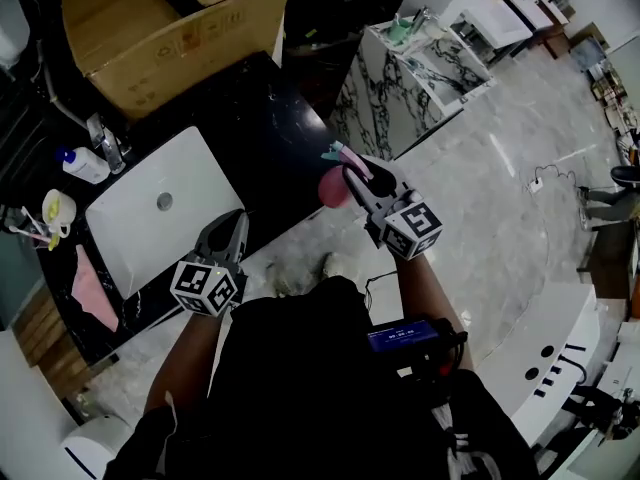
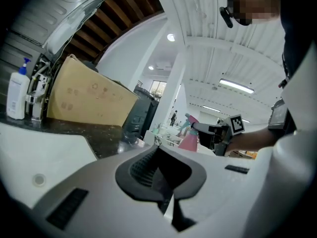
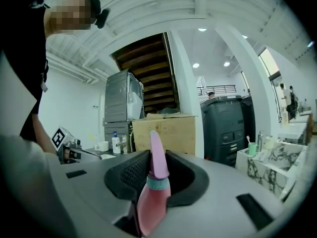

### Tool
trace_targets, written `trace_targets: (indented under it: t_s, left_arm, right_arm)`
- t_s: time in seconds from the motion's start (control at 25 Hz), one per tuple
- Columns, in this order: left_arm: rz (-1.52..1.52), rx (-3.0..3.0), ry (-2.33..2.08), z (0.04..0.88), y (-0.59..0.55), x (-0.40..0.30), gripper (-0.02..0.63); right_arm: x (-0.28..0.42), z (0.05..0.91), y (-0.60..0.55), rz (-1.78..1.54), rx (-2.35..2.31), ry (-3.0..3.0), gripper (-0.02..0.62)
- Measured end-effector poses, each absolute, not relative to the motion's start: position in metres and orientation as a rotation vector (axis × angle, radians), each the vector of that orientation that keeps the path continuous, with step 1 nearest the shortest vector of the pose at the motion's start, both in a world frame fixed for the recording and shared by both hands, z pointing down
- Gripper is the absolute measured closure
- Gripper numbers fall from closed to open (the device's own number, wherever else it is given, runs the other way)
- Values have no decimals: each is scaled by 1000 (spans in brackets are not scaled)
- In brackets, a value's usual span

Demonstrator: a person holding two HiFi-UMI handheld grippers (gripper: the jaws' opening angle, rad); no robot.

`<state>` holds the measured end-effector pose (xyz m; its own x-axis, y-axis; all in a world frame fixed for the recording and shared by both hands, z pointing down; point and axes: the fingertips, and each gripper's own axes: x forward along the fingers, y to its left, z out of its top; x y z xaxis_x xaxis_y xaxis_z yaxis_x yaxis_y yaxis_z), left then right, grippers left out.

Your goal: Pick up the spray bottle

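Rt tool [image 1: 350, 173] clenched on pink spray bottle [image 1: 335, 186], top w/ teal collar poking out past the pads. Held up in the air, just off the black table's [image 1: 260, 138] front edge, over marble floor [image 1: 480, 198]. Lt tool [image 1: 235, 223] pinched closed, empty (pads together), by near rim of white sink [image 1: 150, 238]. Cardboard box [image 1: 160, 38] at table's back.

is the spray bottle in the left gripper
No, the pink spray bottle sits clamped between the jaws of the right gripper.

Left gripper [image 2: 161, 175], jaws together, pink spray bottle [image 2: 188, 139] beyond
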<state>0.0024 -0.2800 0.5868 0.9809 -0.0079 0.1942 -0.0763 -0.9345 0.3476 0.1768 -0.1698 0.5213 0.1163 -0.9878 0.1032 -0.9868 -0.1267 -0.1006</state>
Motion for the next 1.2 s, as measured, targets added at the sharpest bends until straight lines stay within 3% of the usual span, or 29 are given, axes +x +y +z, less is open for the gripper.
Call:
trace_targets:
  t_s: [1.2]
  left_arm:
    - [406, 2796, 314, 584, -104, 24, 598]
  right_arm:
    - [156, 540, 67, -258, -2543, 1677, 482]
